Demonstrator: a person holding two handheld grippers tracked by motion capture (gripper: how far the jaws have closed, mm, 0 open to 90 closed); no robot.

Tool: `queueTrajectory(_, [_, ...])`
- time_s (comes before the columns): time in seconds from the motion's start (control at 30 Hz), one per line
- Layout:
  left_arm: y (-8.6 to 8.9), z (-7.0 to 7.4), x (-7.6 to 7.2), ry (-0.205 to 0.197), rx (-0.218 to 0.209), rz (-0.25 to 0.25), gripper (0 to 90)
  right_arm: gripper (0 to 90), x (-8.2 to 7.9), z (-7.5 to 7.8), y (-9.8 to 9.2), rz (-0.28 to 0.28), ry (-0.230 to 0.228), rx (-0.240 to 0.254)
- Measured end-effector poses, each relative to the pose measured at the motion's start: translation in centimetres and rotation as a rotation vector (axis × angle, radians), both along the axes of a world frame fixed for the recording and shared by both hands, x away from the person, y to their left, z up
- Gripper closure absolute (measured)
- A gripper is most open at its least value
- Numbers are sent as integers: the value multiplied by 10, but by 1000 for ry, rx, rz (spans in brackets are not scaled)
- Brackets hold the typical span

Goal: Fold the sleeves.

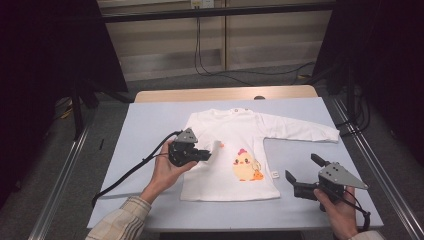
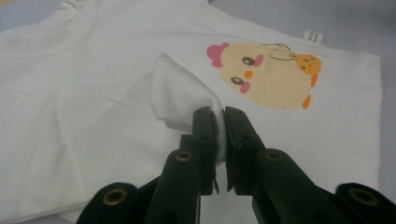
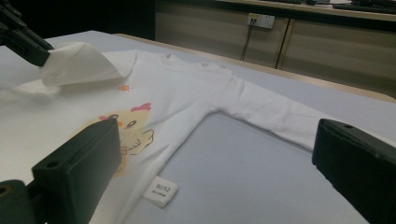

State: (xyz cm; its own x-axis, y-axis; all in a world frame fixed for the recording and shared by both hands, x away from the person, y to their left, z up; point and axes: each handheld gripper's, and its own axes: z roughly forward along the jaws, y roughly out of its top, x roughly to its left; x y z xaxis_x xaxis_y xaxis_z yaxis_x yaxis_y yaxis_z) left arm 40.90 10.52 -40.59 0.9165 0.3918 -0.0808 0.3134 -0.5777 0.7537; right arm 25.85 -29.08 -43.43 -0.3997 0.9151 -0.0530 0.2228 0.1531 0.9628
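My left gripper (image 2: 220,122) is clamped on the cuff of the shirt's left sleeve (image 2: 180,95), lifted and folded in over the shirt (image 1: 235,150), which lies flat on the desk (image 1: 150,125) with its chick print (image 1: 245,165) facing up. The other sleeve (image 1: 300,131) stretches out straight toward my right side, nearer my right gripper (image 1: 305,172), whose jaws stand wide apart, low beside the hem.

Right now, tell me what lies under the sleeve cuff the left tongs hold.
Under the cuff, pinched by the left tongs, lies the white shirt front beside the chick print. The cloth directly beneath the cuff stays hidden.
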Motion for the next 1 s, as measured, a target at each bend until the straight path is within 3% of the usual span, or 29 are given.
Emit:
queueTrajectory(0.13, [1, 1, -1, 2, -4, -4, 834, 13, 0, 0, 0, 2, 2, 1])
queueTrajectory(0.43, [-7, -12, 1, 30, 29, -25, 832, 13, 0, 0, 0, 3, 5, 1])
queueTrajectory(0.5, [-10, -15, 1, 39, 13, -5, 826, 13, 0, 0, 0, 3, 6, 1])
queueTrajectory(0.67, [-13, -21, 1, 42, 25, -11, 822, 13, 0, 0, 0, 5, 5, 0])
queueTrajectory(0.73, [-14, -22, 0, 48, 11, -11, 820, 13, 0, 0, 0, 5, 5, 0])
queueTrajectory(1.0, [-19, -31, -2, 29, -10, -46, 788, 13, 0, 0, 0, 9, 1, -1])
